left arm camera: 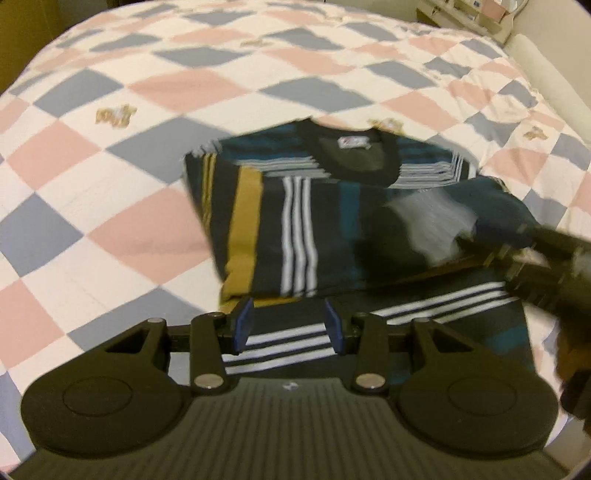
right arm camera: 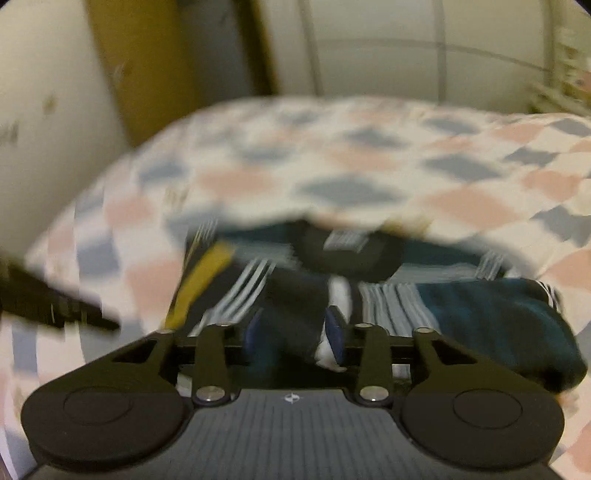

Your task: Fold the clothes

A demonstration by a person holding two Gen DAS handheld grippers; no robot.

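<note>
A striped sweater (left arm camera: 295,221) in black, teal, mustard and white lies partly folded on the bed, neck hole away from me. My left gripper (left arm camera: 288,326) hovers open over its near hem, with nothing between the blue pads (left arm camera: 242,325). From the right, my right gripper (left arm camera: 461,242) reaches over the sweater's right side, where the fabric is raised and blurred. In the right wrist view a thick bunch of dark and white sweater fabric (right arm camera: 295,314) fills the gap of the right gripper (right arm camera: 294,332). The left gripper (right arm camera: 55,310) shows there as a dark blur at the left edge.
The checked pink, grey and white quilt (left arm camera: 147,92) covers the whole bed around the sweater. A cream bed edge (left arm camera: 546,74) and cluttered shelves (left arm camera: 480,11) lie at the far right. A wall and a wooden door (right arm camera: 147,55) stand beyond the bed.
</note>
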